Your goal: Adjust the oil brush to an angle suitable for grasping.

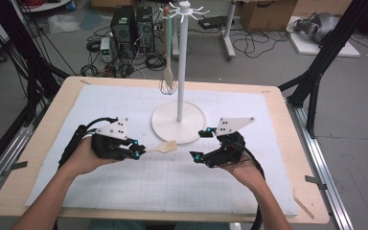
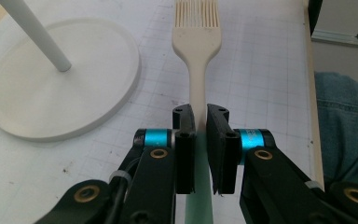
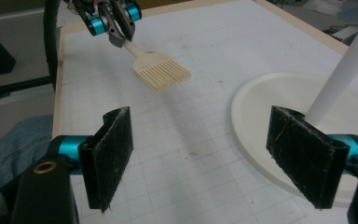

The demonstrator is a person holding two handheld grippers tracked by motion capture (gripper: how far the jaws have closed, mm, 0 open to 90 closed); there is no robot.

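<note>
A cream silicone basting brush (image 2: 196, 44) with a pale green handle end is clamped at its neck by my left gripper (image 2: 200, 119), shut on it. Seen from above, the brush (image 1: 165, 147) sticks out to the right of the left gripper (image 1: 135, 150), just above the mat and beside the stand's base. My right gripper (image 1: 202, 144) hovers to the right of the brush, jaws wide open and holding nothing. From the right gripper (image 3: 209, 158) I see the brush (image 3: 161, 72) farther off, bristles toward me. The white hanging stand (image 1: 179, 62) rises from a round base (image 1: 191, 125).
A wooden spoon (image 1: 168, 72) and a whisk (image 1: 169, 87) hang from the stand's top hooks. A white gridded mat (image 1: 124, 182) covers the wooden table (image 1: 43, 139). Computers and cables lie on the floor beyond the table. A thin wooden strip (image 1: 304, 207) lies at the right front corner.
</note>
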